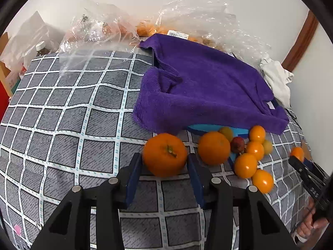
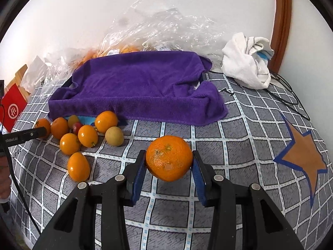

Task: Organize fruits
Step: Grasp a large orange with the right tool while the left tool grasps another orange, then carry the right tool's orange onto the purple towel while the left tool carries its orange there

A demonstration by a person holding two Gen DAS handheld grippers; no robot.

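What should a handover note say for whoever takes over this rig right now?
Left tool: fingers on both sides of a stemmed orange near the pile; lifted or resting, unclear.
Right tool: shut on a second orange, apart from the pile.
Pile: small oranges, one red fruit and a pale one, loose on the checked cloth in front of the purple towel.
Done: nothing visibly sorted.
Left: place both held oranges, then group the pile. Where they go is not shown.
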